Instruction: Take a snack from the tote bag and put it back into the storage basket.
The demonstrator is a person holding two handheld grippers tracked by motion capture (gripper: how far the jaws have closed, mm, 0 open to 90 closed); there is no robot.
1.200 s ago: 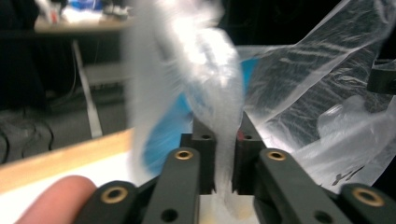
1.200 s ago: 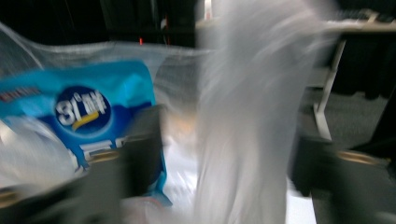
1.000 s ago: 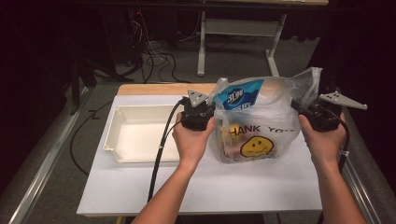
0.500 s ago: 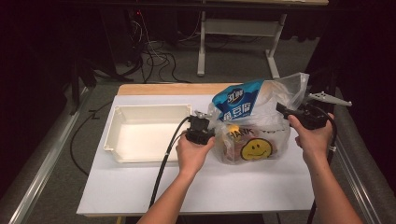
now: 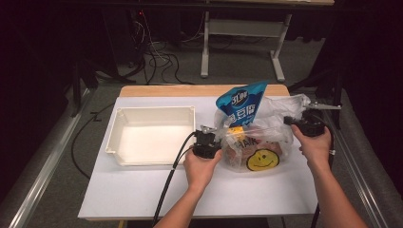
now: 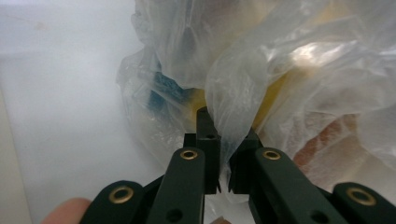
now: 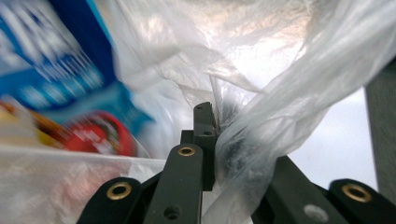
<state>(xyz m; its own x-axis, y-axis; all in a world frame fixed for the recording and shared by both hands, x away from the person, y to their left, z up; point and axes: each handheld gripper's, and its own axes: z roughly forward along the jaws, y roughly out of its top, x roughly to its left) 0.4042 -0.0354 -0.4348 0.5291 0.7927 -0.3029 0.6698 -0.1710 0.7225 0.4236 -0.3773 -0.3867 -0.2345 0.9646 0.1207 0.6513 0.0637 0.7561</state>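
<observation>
A clear plastic bag [image 5: 260,145] with a yellow smiley face stands on the white table [image 5: 142,190]. A blue snack package [image 5: 241,103] sticks up out of it above other packets. My left gripper [image 5: 215,141] is at the bag's left side, and its jaws have just closed further and pinch a fold of the bag's film [image 6: 233,93]. My right gripper [image 5: 290,121] is at the bag's upper right. Its jaws have just closed and clamp a bunched strip of the film [image 7: 261,116], with the blue package [image 7: 51,70] blurred to the left.
An empty white tray [image 5: 119,142] lies on the table left of the bag, close to my left hand. A wooden strip [image 5: 190,90] runs along the table's far edge. Cables and a desk frame stand on the floor beyond. My left gripper's black cable [image 5: 171,175] trails toward the front edge.
Both hands have come down and the bag has sunk and slumped onto the table. The right gripper stood slightly off the bag half a second ago and now clamps its film.
</observation>
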